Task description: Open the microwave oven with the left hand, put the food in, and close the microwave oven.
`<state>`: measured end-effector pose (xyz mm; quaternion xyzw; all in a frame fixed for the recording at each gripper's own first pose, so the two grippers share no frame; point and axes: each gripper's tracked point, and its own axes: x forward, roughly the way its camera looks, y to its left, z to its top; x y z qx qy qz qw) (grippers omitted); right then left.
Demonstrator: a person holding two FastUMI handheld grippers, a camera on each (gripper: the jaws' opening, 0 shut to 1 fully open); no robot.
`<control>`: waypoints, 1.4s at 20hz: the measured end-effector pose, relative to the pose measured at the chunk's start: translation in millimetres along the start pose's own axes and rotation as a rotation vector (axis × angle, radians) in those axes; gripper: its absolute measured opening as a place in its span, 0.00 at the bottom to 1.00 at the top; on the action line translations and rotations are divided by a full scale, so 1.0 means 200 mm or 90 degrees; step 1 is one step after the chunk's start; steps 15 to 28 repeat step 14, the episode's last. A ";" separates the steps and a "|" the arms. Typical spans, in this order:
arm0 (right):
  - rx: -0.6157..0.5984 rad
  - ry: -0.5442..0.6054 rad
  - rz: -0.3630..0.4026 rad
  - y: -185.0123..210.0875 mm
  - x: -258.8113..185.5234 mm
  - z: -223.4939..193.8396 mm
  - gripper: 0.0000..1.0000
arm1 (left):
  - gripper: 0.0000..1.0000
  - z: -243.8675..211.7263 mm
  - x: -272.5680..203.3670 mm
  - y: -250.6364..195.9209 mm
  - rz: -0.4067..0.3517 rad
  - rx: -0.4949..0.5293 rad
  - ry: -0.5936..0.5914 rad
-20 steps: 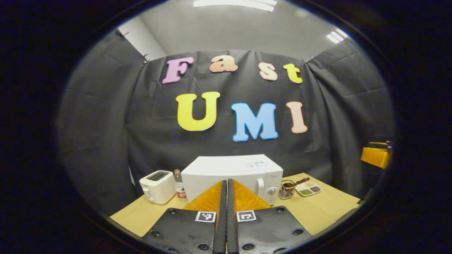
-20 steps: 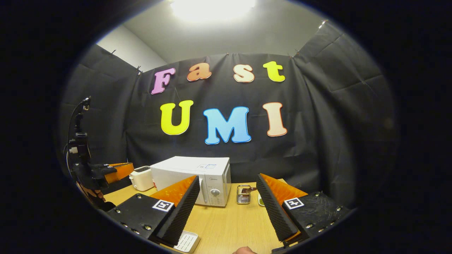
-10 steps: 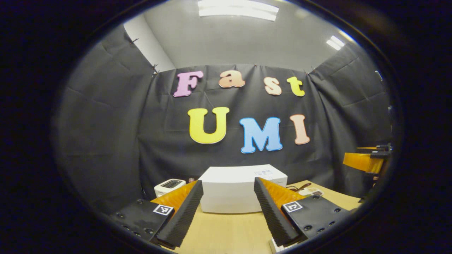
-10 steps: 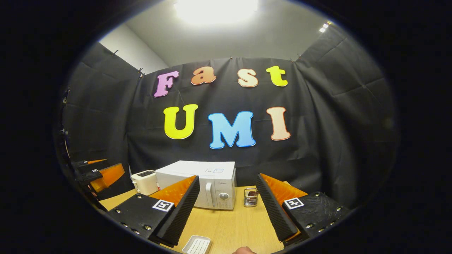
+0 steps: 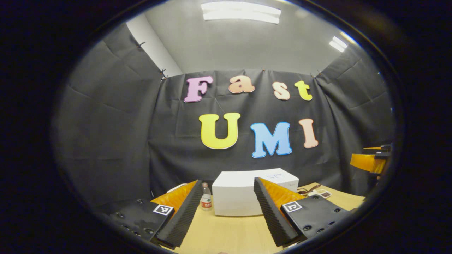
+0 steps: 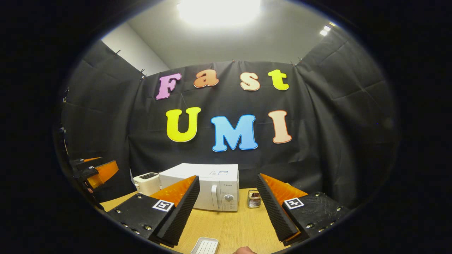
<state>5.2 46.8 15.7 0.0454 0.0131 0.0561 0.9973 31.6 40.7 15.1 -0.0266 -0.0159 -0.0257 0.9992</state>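
Note:
A white microwave [image 5: 240, 194] stands at the back of the wooden table [image 5: 229, 233], its door closed; its handle and knob face me in the right gripper view, microwave [image 6: 208, 188]. My left gripper [image 5: 227, 211] is open and holds nothing, well short of the microwave. My right gripper [image 6: 227, 208] is also open with nothing in it, above the table. A small white dish [image 6: 204, 246] lies on the table near its front edge, below the right gripper. The left gripper [image 6: 95, 173] appears at the far left of the right gripper view; the right gripper [image 5: 370, 160] at the far right of the left gripper view.
A white toaster [image 6: 146, 182] stands left of the microwave, with a small bottle [image 5: 206, 201] beside it. Right of the microwave are a metal cup [image 6: 253, 203] and a tray of food samples [image 5: 319, 193]. Black cloth walls the booth on three sides.
My left gripper went from shut to open and its view swung, so the microwave now lies between its fingers. The right gripper shifted slightly; the white dish slid right in its view.

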 end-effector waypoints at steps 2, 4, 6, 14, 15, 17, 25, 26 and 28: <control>-0.005 -0.003 -0.002 0.01 -0.02 0.01 0.98 | 0.99 0.01 0.00 0.02 -0.001 -0.002 -0.004; -0.007 -0.004 -0.004 0.02 -0.03 0.01 0.98 | 0.99 0.01 -0.02 0.03 -0.005 -0.009 -0.006; -0.010 -0.004 -0.005 0.03 -0.04 0.02 0.98 | 0.99 0.01 -0.03 0.04 -0.008 -0.012 -0.005; -0.013 -0.019 -0.011 0.09 -0.06 0.07 0.98 | 0.93 0.01 -0.07 0.11 -0.009 -0.014 -0.010; -0.013 -0.019 -0.011 0.09 -0.06 0.07 0.98 | 0.93 0.01 -0.07 0.11 -0.009 -0.014 -0.010; -0.013 -0.019 -0.011 0.09 -0.06 0.07 0.98 | 0.93 0.01 -0.07 0.11 -0.009 -0.014 -0.010; -0.013 -0.019 -0.011 0.09 -0.06 0.07 0.98 | 0.93 0.01 -0.07 0.11 -0.009 -0.014 -0.010; -0.013 -0.019 -0.011 0.09 -0.06 0.07 0.98 | 0.93 0.01 -0.07 0.11 -0.009 -0.014 -0.010; -0.013 -0.019 -0.011 0.09 -0.06 0.07 0.98 | 0.93 0.01 -0.07 0.11 -0.009 -0.014 -0.010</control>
